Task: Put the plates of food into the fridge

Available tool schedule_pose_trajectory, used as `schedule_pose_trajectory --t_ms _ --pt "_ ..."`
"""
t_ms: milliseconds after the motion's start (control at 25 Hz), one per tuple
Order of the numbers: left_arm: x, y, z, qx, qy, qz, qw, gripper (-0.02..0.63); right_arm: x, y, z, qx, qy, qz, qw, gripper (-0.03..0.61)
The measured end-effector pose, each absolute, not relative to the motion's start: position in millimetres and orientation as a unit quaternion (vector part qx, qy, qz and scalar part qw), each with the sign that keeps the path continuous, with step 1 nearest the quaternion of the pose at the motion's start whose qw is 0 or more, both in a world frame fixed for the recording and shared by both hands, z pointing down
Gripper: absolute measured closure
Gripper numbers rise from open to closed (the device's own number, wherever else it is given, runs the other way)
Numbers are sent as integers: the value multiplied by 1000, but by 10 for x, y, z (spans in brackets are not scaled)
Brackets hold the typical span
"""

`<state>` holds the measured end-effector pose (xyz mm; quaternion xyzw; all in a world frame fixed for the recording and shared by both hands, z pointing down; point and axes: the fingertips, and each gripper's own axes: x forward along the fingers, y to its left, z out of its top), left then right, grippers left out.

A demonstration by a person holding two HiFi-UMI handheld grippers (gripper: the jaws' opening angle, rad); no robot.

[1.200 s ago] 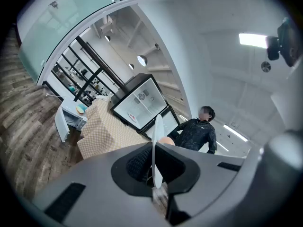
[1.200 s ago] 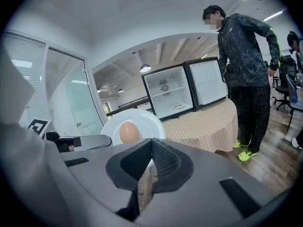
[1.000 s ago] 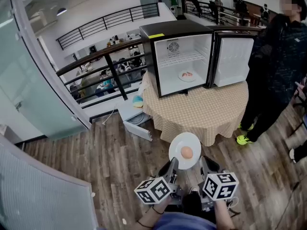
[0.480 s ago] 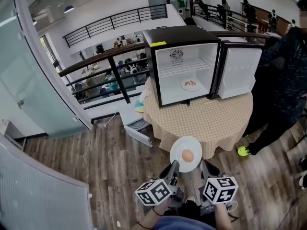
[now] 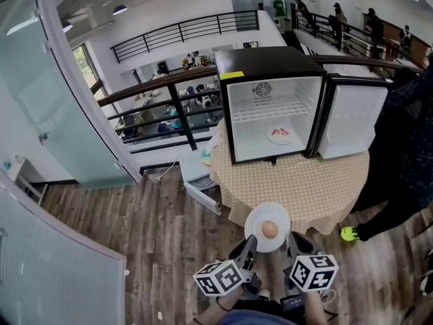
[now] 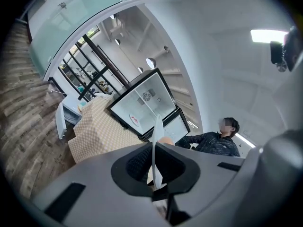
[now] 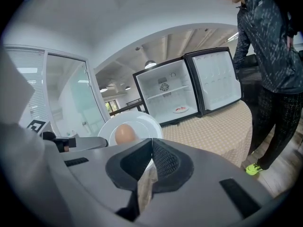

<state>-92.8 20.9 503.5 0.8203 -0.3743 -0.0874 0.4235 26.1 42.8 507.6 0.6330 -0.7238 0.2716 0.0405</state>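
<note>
Fridge (image 5: pixel 264 63), twelve o'clock, stands nearer than a second ago: I am approaching. Left gripper (image 5: pixel 249 240) clamps the plate (image 5: pixel 257 219) at six o'clock; right gripper (image 5: pixel 289 240), jaws together, rides beside it.

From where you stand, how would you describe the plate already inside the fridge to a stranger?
Find the round table with the checked cloth; a black fridge stands on it, door open. On its floor, under the wire shelf, lies a small white plate. It carries reddish food, whereas the other plate, pinched by the left gripper, bears one round brown piece.
</note>
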Motion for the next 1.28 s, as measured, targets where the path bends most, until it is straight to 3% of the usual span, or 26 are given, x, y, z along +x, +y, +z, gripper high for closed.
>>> schedule_pose_trajectory --t_ms 760,1280 --pt "-810 -41 5256 793 -417 -91 435 594 483 163 5337 601 -739 302 42 561" --pt "-408 -1208 5258 796 -394 -95 451 594 825 -921 5312 608 -733 300 52 561"
